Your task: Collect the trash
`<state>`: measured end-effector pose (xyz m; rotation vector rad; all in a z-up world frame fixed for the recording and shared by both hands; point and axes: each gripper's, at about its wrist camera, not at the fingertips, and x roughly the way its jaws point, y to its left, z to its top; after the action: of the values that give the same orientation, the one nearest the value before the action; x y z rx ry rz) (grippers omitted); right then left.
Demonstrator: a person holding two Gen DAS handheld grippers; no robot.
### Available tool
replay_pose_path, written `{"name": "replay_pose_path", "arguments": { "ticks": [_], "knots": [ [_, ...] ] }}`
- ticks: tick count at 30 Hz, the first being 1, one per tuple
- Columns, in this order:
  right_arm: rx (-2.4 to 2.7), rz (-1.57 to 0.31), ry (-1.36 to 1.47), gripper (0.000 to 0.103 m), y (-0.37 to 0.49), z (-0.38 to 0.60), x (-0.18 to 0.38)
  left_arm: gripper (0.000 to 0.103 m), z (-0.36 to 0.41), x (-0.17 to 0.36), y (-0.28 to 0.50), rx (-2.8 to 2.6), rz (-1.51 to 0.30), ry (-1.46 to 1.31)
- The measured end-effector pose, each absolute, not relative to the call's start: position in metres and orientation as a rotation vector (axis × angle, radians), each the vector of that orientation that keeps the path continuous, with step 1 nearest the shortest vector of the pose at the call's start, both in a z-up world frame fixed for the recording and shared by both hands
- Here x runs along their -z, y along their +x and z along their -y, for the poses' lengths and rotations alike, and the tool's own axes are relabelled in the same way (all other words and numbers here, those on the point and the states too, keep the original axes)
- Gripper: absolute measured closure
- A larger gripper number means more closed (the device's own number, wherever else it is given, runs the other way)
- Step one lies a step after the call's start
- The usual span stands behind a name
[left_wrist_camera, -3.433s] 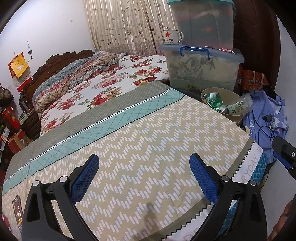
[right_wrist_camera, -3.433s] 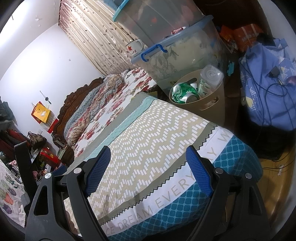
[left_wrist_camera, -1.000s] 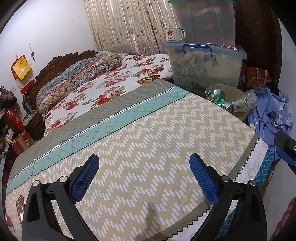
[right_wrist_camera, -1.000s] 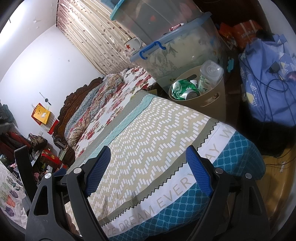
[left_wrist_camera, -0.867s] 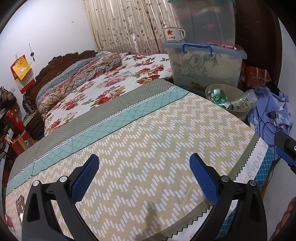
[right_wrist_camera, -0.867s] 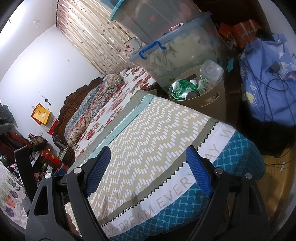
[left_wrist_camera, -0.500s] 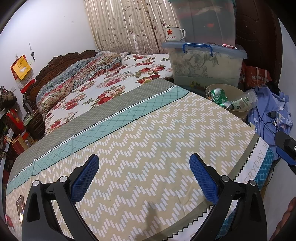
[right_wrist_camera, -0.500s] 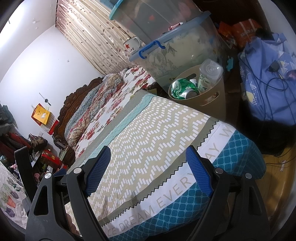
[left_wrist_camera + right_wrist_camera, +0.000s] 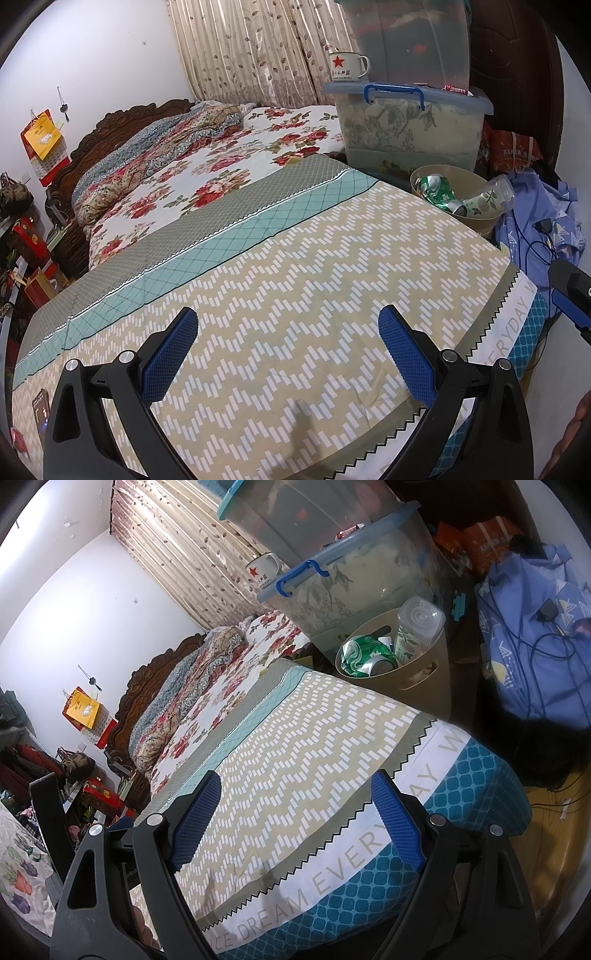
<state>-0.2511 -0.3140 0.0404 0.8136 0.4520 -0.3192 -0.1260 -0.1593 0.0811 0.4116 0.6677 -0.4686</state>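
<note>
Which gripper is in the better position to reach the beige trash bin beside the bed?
Probably the right gripper. Its view shows the trash bin nearer and more directly ahead, while the left gripper sits further back over the bed sheet. Both are open and empty.

one bin [image 9: 424, 686], one crushed can [image 9: 364, 653], one bottle [image 9: 415, 627], two storage boxes [image 9: 410, 129], one mug [image 9: 345, 66]
</note>
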Motion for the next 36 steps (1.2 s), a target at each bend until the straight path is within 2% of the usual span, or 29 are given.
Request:
{"name": "replay_pose_path", "arguments": {
  "ticks": [36],
  "knots": [
    [0.324,-0.447,0.824,0.020,-0.2542,0.3116,-0.0397,0.009,0.1568,-0.0774,-0.1271,0.472,-0.666,0.422]
  ]
}}
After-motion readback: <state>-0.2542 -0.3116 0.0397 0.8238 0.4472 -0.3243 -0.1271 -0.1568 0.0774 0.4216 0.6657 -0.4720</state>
